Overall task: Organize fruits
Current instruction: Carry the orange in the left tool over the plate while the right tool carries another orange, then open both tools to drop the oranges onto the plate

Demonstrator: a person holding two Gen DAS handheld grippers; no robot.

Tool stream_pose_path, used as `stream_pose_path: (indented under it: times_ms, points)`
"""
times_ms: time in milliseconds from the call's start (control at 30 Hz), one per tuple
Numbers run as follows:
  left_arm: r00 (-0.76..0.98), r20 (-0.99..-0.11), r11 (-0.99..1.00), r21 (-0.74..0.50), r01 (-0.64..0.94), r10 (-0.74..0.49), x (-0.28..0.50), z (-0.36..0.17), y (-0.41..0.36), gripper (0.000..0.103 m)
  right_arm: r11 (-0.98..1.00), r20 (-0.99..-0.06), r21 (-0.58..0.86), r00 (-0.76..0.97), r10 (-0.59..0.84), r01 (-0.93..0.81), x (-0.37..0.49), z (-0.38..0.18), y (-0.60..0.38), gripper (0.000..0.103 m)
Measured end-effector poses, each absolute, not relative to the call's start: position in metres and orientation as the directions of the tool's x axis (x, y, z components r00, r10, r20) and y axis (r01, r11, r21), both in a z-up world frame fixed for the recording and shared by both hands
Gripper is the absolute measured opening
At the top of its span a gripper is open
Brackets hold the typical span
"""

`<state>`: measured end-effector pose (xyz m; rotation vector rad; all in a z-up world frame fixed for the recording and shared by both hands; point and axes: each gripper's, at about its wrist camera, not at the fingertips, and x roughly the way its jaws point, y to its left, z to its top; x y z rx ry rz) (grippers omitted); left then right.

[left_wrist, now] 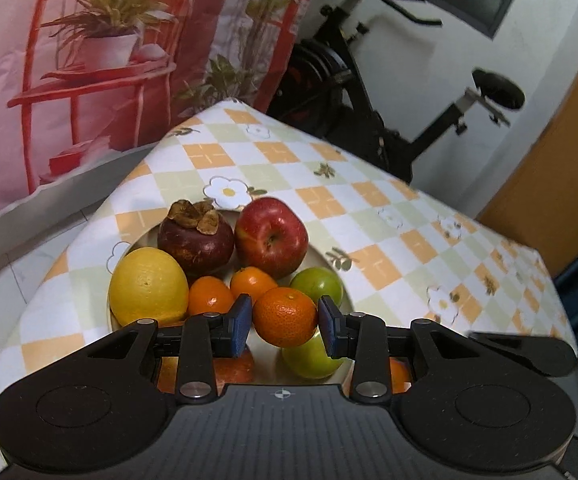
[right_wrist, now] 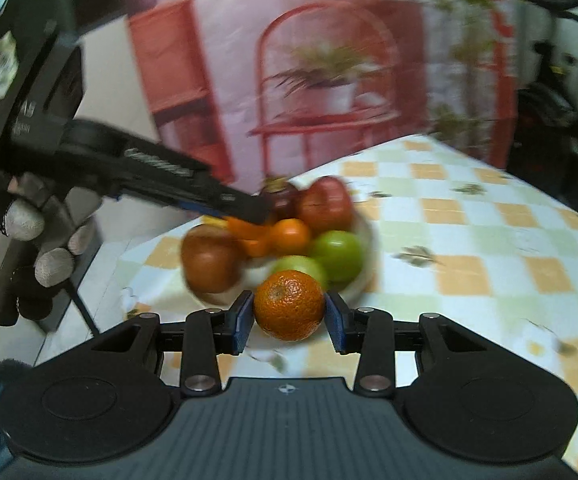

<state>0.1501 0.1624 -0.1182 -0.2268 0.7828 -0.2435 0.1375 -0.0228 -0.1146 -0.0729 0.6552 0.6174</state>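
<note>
Over the plate (left_wrist: 331, 258) of fruit, the left gripper (left_wrist: 285, 322) and the right gripper (right_wrist: 289, 312) each squeeze a small orange (left_wrist: 285, 316) (right_wrist: 289, 304), and either could slip out and roll off the table (right_wrist: 469, 240) if jerked.

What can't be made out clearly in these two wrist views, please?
- Left wrist view: the left gripper, shut on a tangerine, hides the plate's near fruit.
- Right wrist view: blur smears the fruit pile behind the right gripper's tangerine.
</note>
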Motion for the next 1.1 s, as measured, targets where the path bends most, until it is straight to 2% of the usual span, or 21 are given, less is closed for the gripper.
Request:
stream_pose_path:
  times_ms: [233, 500, 667, 1100]
  points:
    - [0.677, -0.676, 0.955, -0.247, 0.163, -0.291, 0.153, -0.127, 0.166, 0.038, 0.787, -0.662, 0.076, 0.559, 0.499, -0.612, 0.162, -0.134, 0.021, 0.04]
    - [0.668, -0.688, 0.957, -0.237, 0.165, -0.285, 0.156, -0.13, 0.167, 0.038, 0.79, -0.664, 0.137, 0.536, 0.521, -0.597, 0.174, -0.14, 0.026, 0.041]
    - [0.669, -0.686, 0.957, -0.24, 0.161, -0.285, 0.155, -0.129, 0.167, 0.038, 0.806, -0.68, 0.119, 0.543, 0.492, -0.58, 0.171, -0.144, 0.026, 0.041]
    - [0.683, -0.672, 0.956, -0.252, 0.15, -0.284, 0.148, -0.122, 0.16, 0.039, 0.819, -0.629, 0.171, 0.58, 0.518, -0.547, 0.158, -0.137, 0.006, 0.04]
